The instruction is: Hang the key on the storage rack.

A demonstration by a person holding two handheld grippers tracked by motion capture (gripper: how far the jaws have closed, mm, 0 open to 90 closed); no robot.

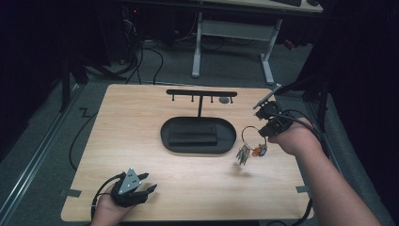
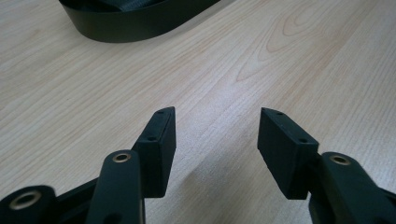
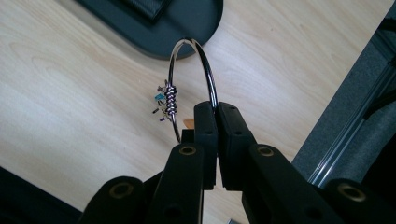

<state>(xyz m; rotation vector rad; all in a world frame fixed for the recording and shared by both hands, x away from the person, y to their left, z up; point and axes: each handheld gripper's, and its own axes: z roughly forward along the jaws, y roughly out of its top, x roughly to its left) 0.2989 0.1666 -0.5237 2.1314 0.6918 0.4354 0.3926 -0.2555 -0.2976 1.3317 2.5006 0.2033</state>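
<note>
The key ring (image 1: 251, 135) hangs in the air above the right part of the desk (image 1: 141, 141), just right of the black oval tray (image 1: 169, 141), with its keys (image 1: 244, 154) and small coloured tags dangling below it. The right gripper (image 3: 217, 109) is clamped on the thin metal hoop, jaws pressed together on the wire, and in its own view the hoop arcs up and away from the jaw tips.

The likely step is hanging the ring on one of the pegs of the black stand (image 1: 201, 93) that rises from the back of the tray. To do it well, keep the clamp firm, since a thin round wire can swivel between flat jaws. Carry the ring slowly so the keys do not swing, lift it above the crossbar's pegs, and turn the hand so the open part of the hoop faces a peg. Lower until the peg takes the weight, and only then let go.

The left gripper (image 2: 217, 130) rests low at the near left of the desk, jaws apart and empty, well away from the ring.
</note>
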